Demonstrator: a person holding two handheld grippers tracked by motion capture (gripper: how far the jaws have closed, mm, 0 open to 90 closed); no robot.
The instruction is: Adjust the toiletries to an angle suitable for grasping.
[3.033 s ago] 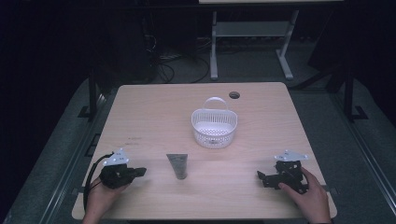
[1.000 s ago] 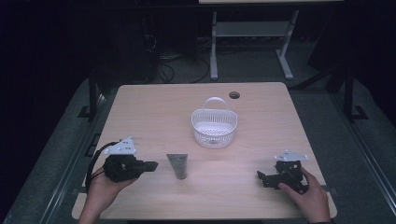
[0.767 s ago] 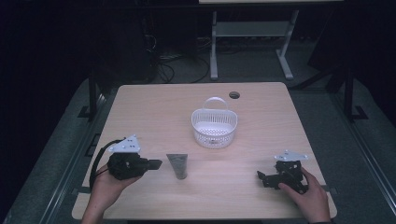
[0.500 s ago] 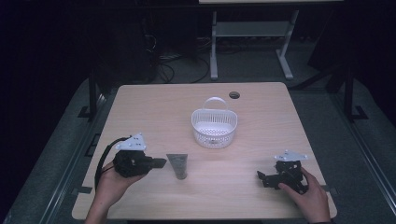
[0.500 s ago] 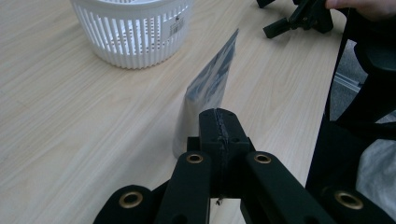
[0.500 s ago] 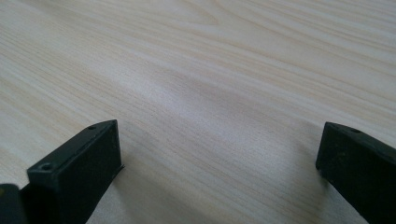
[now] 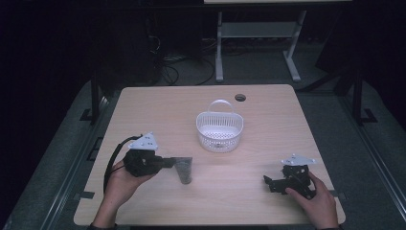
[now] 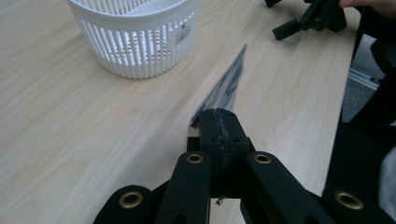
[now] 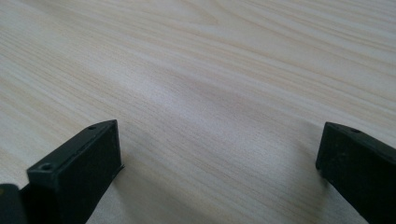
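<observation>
Dark, glossy film is what my left gripper (image 8: 218, 122) has between its jaws: a thin flat packet (image 8: 223, 88), pinched at its near-left corner with the jaws clenched tight together on it. In the left gripper view the packet runs away from the jaws toward the far right, edge-on and tilted; in the high view it lies near the middle of the wooden table (image 7: 268, 103), just right of that gripper and nearer to me than the white basket (image 7: 219, 132). My worry starts there: I judge the bite to be only on a corner of slick, limp film, so a quick lift or swing could let the packet slide out, or sag and fold, and drop back on the wood. If I carry it toward the basket, the trailing end could catch on the rim or the upright handle, tipping the light basket or leaving the packet draped over the edge instead of inside. Farther right, my right gripper (image 9: 217, 154) rests low over bare wood at the near-right of the table, well apart from the packet; its jaws stand wide apart, released, with nothing between them and nothing touched that I can see.
</observation>
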